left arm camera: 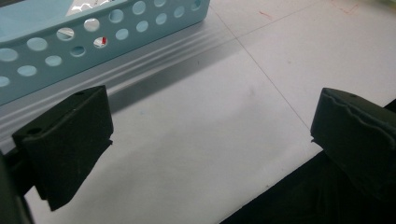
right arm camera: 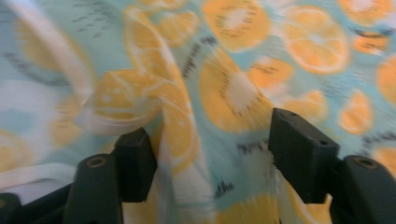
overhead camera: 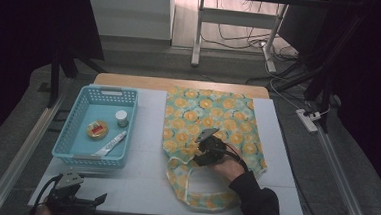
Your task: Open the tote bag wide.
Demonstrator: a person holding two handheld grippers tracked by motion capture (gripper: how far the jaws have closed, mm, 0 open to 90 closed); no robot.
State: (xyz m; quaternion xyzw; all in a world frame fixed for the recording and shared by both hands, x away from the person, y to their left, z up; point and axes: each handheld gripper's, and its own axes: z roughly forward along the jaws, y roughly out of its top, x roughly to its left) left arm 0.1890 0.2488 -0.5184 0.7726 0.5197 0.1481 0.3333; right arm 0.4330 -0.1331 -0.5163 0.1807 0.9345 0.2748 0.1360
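White tabletop (overhead camera: 143,185) | right gripper (right arm camera: 210,154) jaws half-open straddling a raised fold at the mouth of the orange-slice print cloth tote bag (overhead camera: 218,119), not pinching | left gripper (left arm camera: 210,140) wide open, holding nothing, well off by the pale blue perforated plastic basket (overhead camera: 71,140)

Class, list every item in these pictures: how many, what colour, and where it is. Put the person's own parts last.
Table: one, white top.
Bag: one, teal cloth with orange slices, lying flat right of centre, handles toward the person.
Basket: one, light blue, on the left.
Jar: one, white lid, inside the basket.
Round packet: one, yellow with red, inside the basket.
Tube: one, white, inside the basket.
Power strip: one, white, floor at right.
Left gripper: black, open, over bare table.
Right gripper: black, open, bag cloth between its jaws.
Sleeve: dark, lower right.
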